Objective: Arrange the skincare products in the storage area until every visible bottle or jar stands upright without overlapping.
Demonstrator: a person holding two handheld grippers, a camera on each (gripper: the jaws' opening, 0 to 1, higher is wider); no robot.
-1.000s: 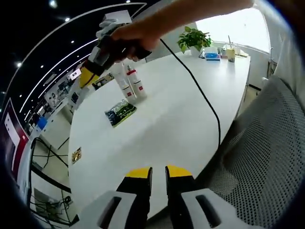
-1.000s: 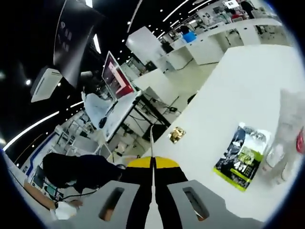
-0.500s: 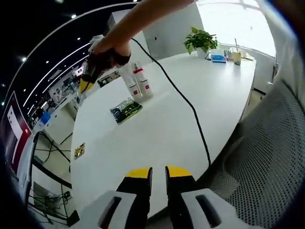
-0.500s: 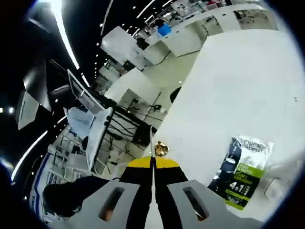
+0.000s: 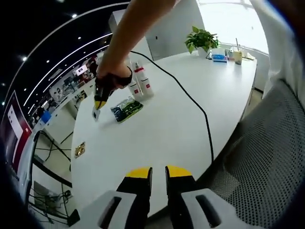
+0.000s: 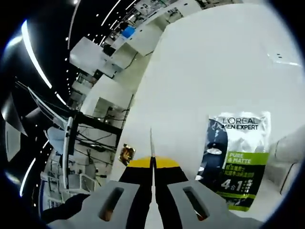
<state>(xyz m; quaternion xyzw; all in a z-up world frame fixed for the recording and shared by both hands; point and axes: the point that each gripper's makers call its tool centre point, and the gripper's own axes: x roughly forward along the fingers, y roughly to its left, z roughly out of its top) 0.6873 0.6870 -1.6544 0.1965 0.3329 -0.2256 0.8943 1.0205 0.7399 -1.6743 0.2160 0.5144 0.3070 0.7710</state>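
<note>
White desk (image 5: 162, 124): flat sachet (image 5: 127, 109) at 10 o'clock; two upright bottles (image 5: 141, 82) just beyond; potted plant (image 5: 202, 39) at 1 o'clock; small gold packet (image 5: 79, 149) at 9 o'clock.

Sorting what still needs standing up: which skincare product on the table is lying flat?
The green-and-black L'Oreal Men Expert packet lies flat on the white table; the two red-labelled white bottles beside it stand upright.
</note>
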